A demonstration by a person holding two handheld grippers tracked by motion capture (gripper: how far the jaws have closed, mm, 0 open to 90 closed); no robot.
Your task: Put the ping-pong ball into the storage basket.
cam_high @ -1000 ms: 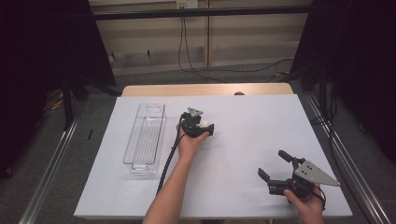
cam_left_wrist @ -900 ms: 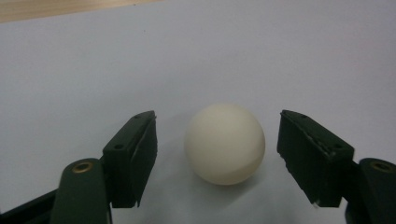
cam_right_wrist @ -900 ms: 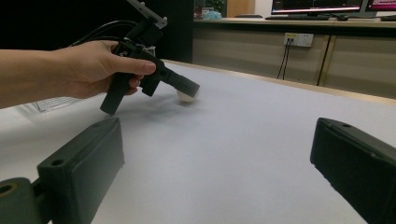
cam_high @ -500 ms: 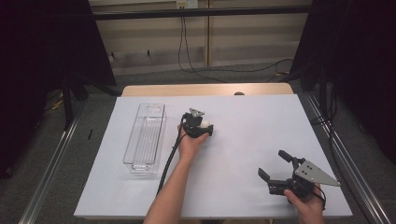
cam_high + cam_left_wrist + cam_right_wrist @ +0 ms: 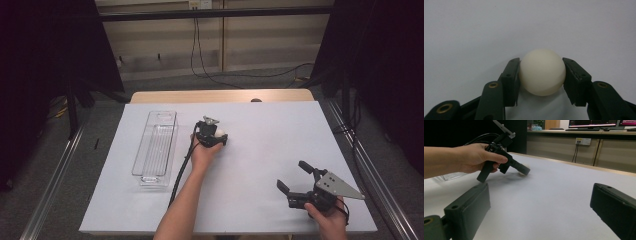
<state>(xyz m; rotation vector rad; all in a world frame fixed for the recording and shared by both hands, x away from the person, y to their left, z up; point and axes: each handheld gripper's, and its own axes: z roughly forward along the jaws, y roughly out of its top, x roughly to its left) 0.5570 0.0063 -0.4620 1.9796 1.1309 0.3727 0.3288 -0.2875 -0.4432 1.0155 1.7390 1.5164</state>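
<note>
The left gripper (image 5: 541, 72) had just been closing, and there it was, clenched on the white ball (image 5: 542, 72), a pad pressed to each side of it and the ball sitting on the white table (image 5: 260, 165) right at the jaw tips. The clear tray (image 5: 156, 146) lay off to that gripper's left, close by, its long axis running away from the person, so by my reckoning the carry was a short sideways one for the left hand. The right gripper (image 5: 296, 181) sat well apart near the table's front edge, jaws spread wide on nothing.
</note>
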